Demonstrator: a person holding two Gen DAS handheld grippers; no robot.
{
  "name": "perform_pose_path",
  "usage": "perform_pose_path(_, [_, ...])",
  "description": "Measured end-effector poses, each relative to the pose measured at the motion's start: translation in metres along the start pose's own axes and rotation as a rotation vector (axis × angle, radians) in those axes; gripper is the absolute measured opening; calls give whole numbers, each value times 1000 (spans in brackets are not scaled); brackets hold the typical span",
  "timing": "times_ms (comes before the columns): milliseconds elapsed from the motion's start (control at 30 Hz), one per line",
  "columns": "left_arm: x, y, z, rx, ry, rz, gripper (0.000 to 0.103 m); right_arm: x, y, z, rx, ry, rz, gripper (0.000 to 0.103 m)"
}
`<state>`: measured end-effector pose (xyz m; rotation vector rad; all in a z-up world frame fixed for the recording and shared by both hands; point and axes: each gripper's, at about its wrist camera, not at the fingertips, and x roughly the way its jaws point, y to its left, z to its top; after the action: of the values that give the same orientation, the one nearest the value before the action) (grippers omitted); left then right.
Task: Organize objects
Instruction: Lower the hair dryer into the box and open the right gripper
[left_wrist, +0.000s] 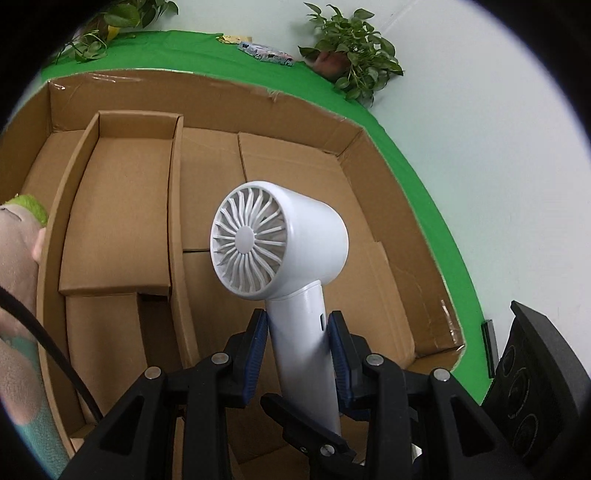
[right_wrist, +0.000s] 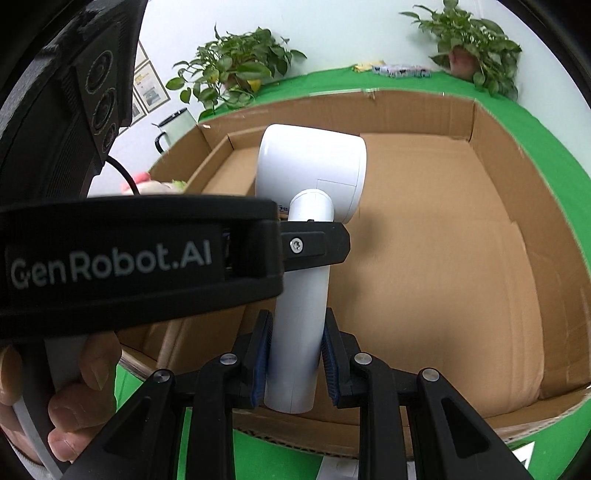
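Both hand-held grippers (left_wrist: 297, 354) (right_wrist: 295, 350) clamping hairdryer (left_wrist: 295, 258) handle

- White hair dryer (left_wrist: 284, 243) — round head with a finned grille, handle pointing down, held above the cardboard box (left_wrist: 369, 229).
- Box open-topped, brown — a smaller tray (left_wrist: 122, 218) inside, left of the dryer.

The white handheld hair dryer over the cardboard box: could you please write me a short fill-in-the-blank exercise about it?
1. The white handheld hair dryer is gripped by its ____.
2. Both the left gripper and the right gripper are ____ on it.
3. Below it lies a large open brown ____ box.
4. The tablecloth under the box is ____.

Missing words: handle; shut; cardboard; green
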<state>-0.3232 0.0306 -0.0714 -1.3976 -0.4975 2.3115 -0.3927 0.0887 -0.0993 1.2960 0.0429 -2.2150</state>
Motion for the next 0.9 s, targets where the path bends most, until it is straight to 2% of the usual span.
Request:
perform_pose_path(133, [-3,-2,-4,15,-2,39,33,3,-2,3,4,9,22,24])
perform_pose_path(267, [-20,-6,-10,67,-41,84,33,0,2,2,3,11,30,28])
perform_pose_path(400, [-40,-6,-15,106,-83,129,33,-22,15,-4,0,12,69,28])
perform_pose_path(567, [-72,11,-28,90,-137,167,33,-28,19,1,11,22,76,28])
perform_pose_path(633, [-74,17,-32,88,-129,179,33,-23,18,3,19,45,65,28])
perform_pose_path(700, [-71,22,-37,87,-106,190,33,-24,20,-4,22,62,57,22])
perform_pose_path(900, [-70,31,-49,66,-88,186,34,-29,21,-10,33,63,54,22])
